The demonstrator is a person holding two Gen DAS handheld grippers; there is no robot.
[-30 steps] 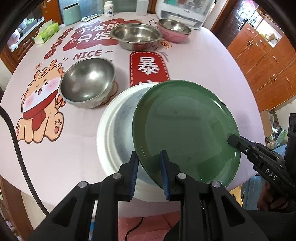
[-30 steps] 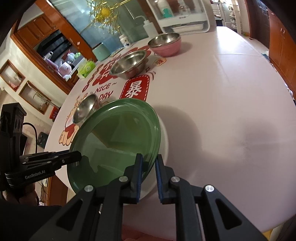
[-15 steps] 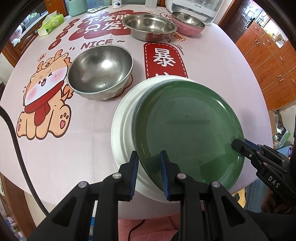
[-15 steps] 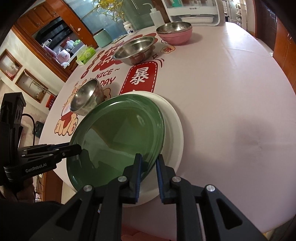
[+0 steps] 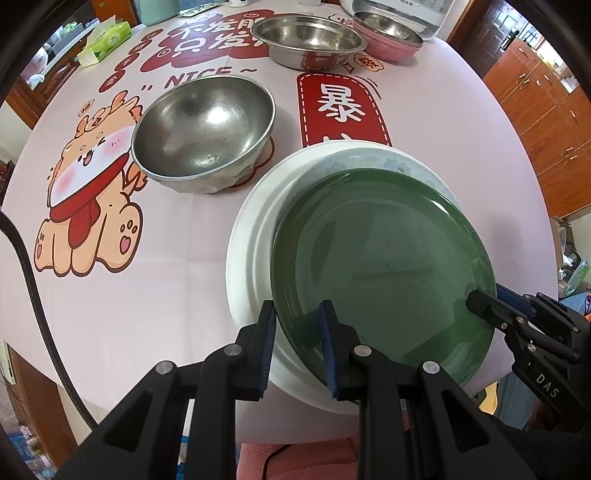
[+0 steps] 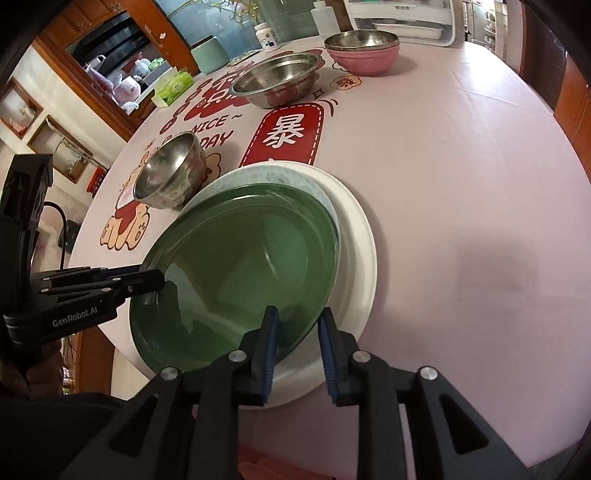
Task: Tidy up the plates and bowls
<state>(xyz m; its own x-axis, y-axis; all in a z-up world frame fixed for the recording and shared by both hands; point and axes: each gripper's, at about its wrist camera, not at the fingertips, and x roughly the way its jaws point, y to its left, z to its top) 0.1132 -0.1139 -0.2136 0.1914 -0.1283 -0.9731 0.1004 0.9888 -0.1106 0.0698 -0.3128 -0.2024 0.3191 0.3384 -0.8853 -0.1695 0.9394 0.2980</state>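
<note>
Where it rests, green plate (image 5: pixel 384 258) between tongs.

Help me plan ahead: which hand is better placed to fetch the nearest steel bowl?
Probably left. The steel bowl sits on the left gripper's side of the green plate it grips. The right gripper, jaws just opening around the rim, would have to cross over.

We see round table (image 5: pixel 110 295) under pink printed cloth with cartoon dog (image 5: pixel 88 199) and red banner (image 6: pixel 284 136). We note wooden cabinets (image 5: pixel 546 122) on one side, dark wood shelving (image 6: pixel 99 66) on other, white appliance (image 6: pixel 402 18) at far edge.
</note>
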